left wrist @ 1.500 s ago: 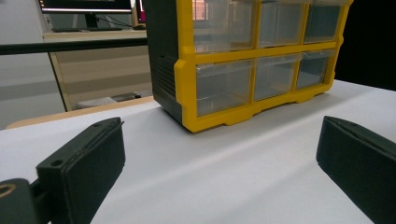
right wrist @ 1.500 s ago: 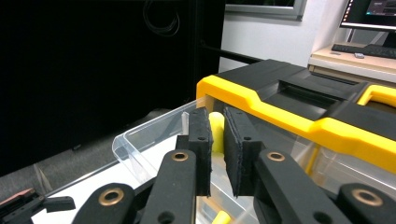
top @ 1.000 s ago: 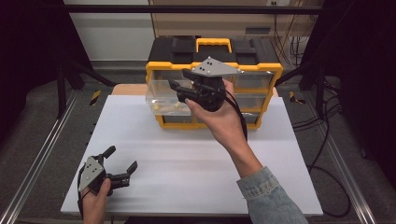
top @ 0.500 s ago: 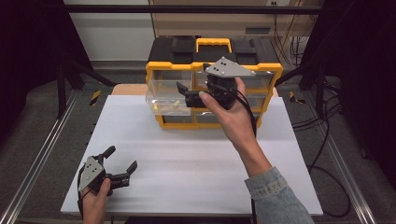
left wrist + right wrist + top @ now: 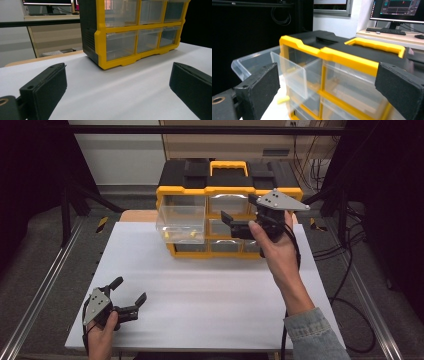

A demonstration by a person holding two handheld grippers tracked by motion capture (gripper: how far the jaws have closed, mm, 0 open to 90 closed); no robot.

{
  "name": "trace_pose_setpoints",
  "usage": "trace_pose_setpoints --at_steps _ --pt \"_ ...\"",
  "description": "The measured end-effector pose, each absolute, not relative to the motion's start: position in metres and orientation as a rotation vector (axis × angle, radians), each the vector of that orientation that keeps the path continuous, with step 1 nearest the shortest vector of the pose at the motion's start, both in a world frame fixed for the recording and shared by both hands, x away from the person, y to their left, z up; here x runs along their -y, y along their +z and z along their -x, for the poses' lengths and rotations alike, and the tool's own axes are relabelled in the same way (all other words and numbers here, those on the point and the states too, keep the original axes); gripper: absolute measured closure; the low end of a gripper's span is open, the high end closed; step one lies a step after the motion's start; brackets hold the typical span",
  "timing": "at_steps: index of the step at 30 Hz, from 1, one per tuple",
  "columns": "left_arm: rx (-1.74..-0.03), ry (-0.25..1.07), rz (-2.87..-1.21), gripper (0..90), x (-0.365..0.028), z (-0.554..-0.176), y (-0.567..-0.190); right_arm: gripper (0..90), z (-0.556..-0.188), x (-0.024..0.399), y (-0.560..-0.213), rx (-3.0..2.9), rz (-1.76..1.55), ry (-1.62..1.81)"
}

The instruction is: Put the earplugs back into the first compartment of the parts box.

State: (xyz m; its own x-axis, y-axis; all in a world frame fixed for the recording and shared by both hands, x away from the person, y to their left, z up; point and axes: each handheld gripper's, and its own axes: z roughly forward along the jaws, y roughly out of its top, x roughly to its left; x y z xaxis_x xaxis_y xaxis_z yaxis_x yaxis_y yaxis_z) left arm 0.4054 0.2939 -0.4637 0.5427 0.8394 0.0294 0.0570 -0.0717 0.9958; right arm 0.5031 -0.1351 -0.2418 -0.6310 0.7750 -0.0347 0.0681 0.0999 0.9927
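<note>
A yellow and black drawer organizer stands at the back of the white table. Its top-left clear drawer is pulled out, with small yellow pieces inside. My right gripper hovers before the middle drawers, to the right of the pulled-out drawer and apart from it. Its jaws have just been opening and stand open with nothing between them. In the right gripper view the right gripper faces the organizer and the drawer. My left gripper rests open at the table's near left corner; the left gripper holds nothing.
The white table top lies between the organizer and the near edge. A metal rail runs along the left side and another along the right. Cables hang off the right edge.
The right gripper let go of the pulled-out drawer, opened wide and moved right along the organizer's front. The left gripper stayed still.
</note>
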Motion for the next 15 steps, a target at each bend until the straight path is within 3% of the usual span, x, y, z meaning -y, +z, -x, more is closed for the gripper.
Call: trace_pose_setpoints --at_steps 15 --pt "-0.813 0.773 -1.503 0.8 -0.297 -0.405 -0.463 3.8 -0.488 0.197 -0.263 -1.764 -0.872 1.572"
